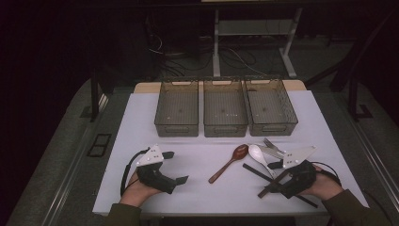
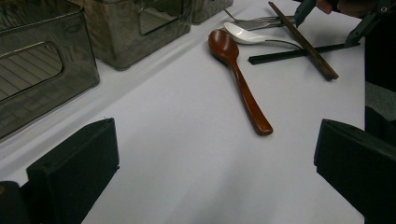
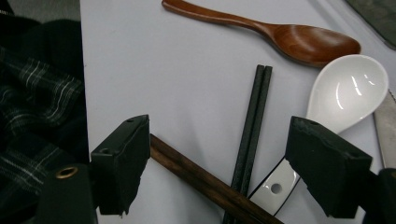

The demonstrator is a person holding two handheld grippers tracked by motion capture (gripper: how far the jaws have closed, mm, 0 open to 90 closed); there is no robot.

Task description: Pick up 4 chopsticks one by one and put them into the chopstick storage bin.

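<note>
At the bench's near-left corner we see the left tool (image 1: pixel 178 167) resting low over the white top, its jaws spread wide with only bare surface between them. In the left gripper view the same jaws stand far apart at the bottom corners, holding nothing.

Toward the middle of the bench lies the wooden spoon (image 1: pixel 229 163), its long axis running on a diagonal: the bowl points to the far edge and a little to the right, the handle end to the near edge and left. It sits well apart from the left tool.

Along the far edge stand three grey mesh bins (image 1: pixel 225 107) side by side.

Right of the wooden spoon lies the white ceramic spoon (image 3: pixel 343 98), its bowl just beside the wooden bowl and its handle running toward the near-right corner. A metal fork (image 1: pixel 270 145) lies at its far side. The black chopsticks (image 3: pixel 252 132) lie together as a pair, and the brown chopsticks (image 3: pixel 196 179) cross them at an angle.

The right tool (image 3: pixel 215 170), near the near-right corner, is open, and its jaws straddle that crossing and the white spoon's handle without clamping anything.

We can read no brand, label or writing on any of these things.
</note>
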